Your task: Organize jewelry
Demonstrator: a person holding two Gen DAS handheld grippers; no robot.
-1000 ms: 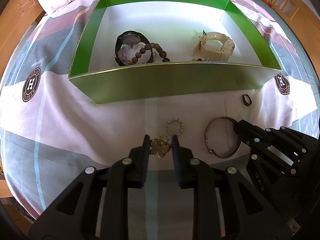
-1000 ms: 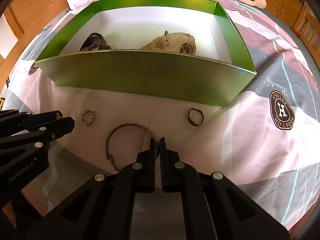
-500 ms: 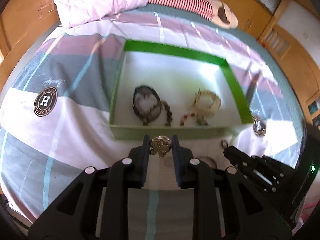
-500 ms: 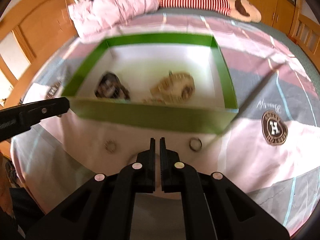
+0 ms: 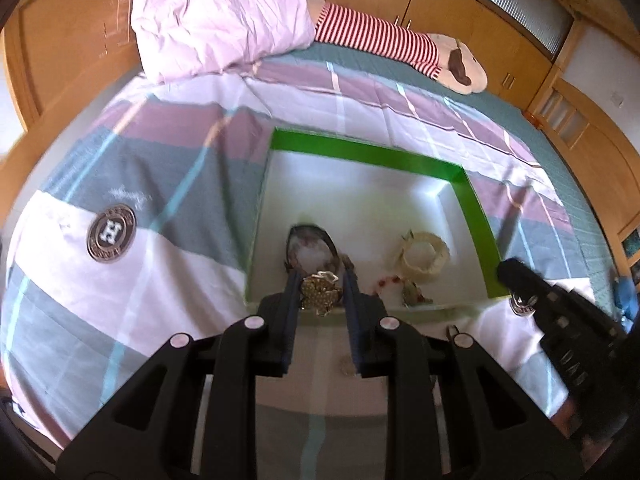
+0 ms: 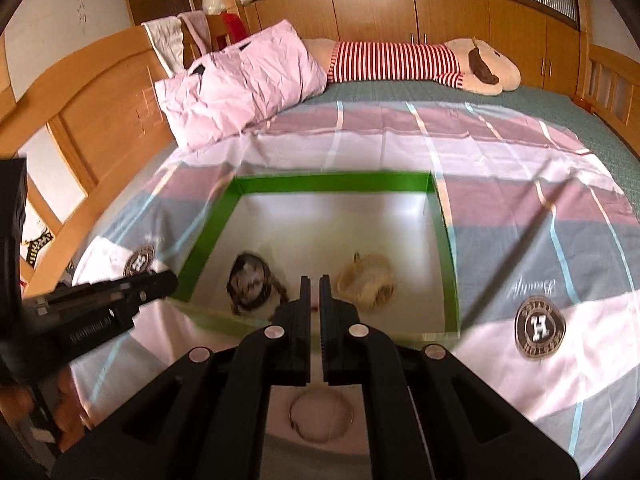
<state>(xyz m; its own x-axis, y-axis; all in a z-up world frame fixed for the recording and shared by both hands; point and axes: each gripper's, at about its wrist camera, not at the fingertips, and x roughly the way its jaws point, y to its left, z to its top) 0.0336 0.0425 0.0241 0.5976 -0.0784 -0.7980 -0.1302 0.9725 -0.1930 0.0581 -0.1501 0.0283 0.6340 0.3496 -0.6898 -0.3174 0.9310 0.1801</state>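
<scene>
In the left wrist view my left gripper [image 5: 322, 294] is shut on a gold flower brooch [image 5: 321, 300], held in the air over the near wall of the green box [image 5: 360, 151]. On the box's white floor lie a dark watch with brown beads [image 5: 310, 242], a cream bracelet [image 5: 424, 256] and a red bead string [image 5: 387, 280]. My right gripper [image 6: 314, 280] is shut with nothing in it, raised in front of the box [image 6: 332, 181]. A metal bangle [image 6: 293, 414] lies on the bedsheet beneath it. The left gripper's fingers [image 6: 160, 282] enter from the left.
A small sparkly ring [image 5: 346, 366] and a dark ring [image 5: 452, 330] lie on the sheet before the box. A pink pillow [image 6: 240, 84] and a striped plush toy [image 6: 400, 60] lie at the far end of the bed. Wooden bed frame and cupboards surround it.
Both grippers have risen and tilted up, so the box looks smaller and lower. The left carried the brooch off the sheet to above the box's near wall. The bangle stayed on the sheet.
</scene>
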